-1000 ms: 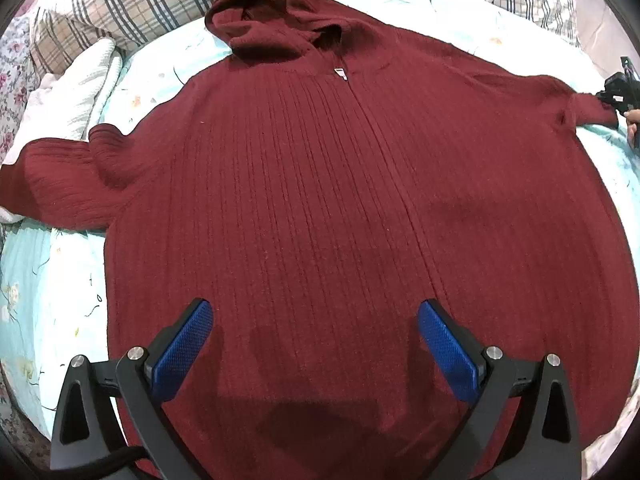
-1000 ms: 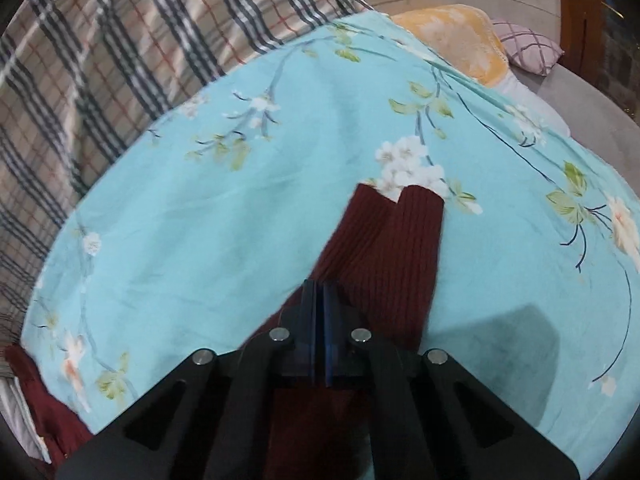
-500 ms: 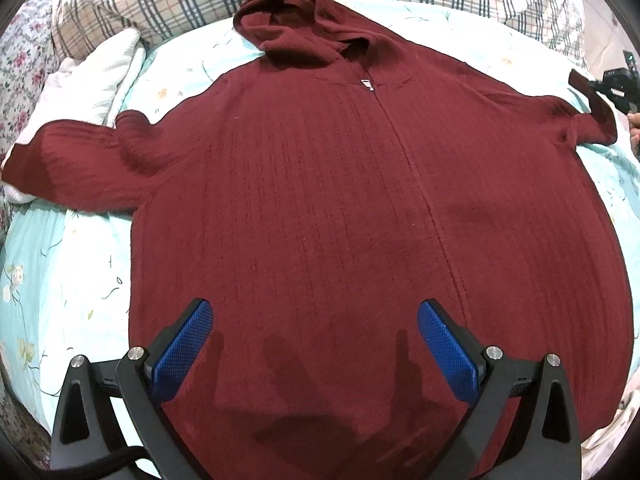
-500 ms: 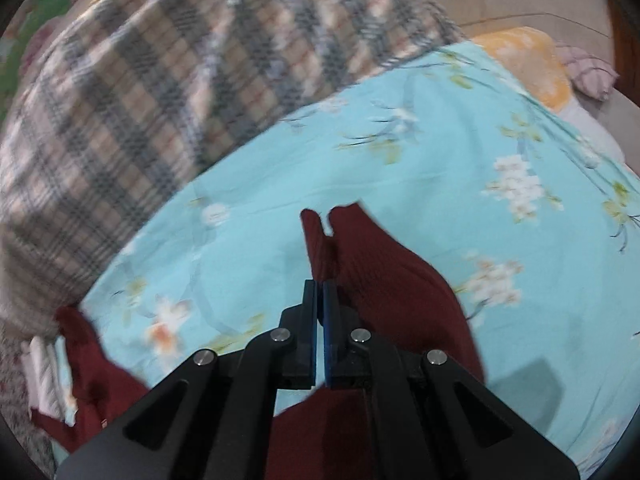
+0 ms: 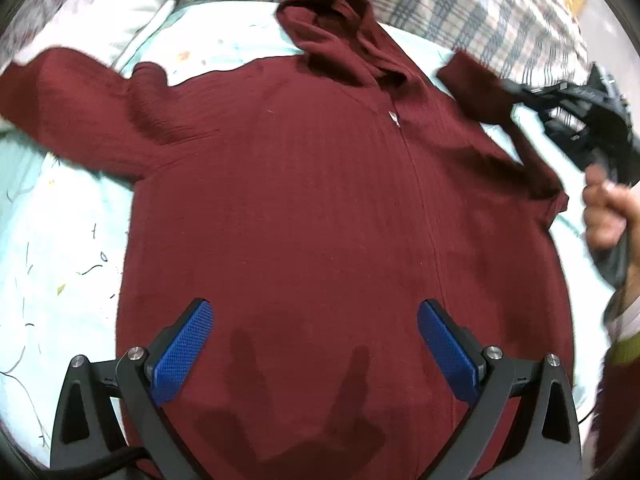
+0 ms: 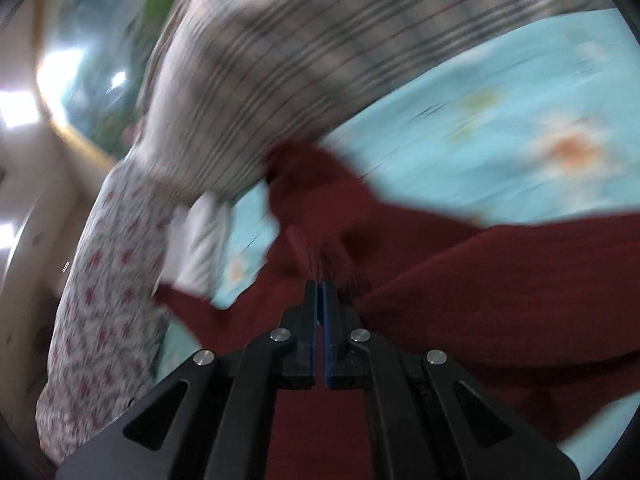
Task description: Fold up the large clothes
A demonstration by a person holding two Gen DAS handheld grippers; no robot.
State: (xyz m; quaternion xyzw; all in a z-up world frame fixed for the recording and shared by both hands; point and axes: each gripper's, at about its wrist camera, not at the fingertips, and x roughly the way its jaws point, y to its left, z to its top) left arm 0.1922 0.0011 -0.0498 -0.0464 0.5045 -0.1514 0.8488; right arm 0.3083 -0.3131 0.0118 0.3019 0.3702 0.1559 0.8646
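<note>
Since a second ago the right gripper (image 6: 320, 292) has lifted the sweater's right sleeve (image 5: 472, 92) off the sheet and carried it inward toward the hood (image 5: 332, 24); back then that cuff lay flat on the floral bedsheet (image 5: 60, 248). Its jaws are pressed together on the sleeve cloth, and that view is heavily blurred. The maroon hooded sweater (image 5: 304, 208) lies face up, its long axis running from the hem near the left gripper (image 5: 314, 346) up to the hood by the plaid blanket (image 5: 460, 4). Its other sleeve (image 5: 68, 100) stretches out sideways toward a white pillow (image 5: 116, 16). Open sheet shows along that side of the body. The left gripper hangs spread wide above the hem, its blue pads (image 5: 182, 354) apart, holding nothing.
</note>
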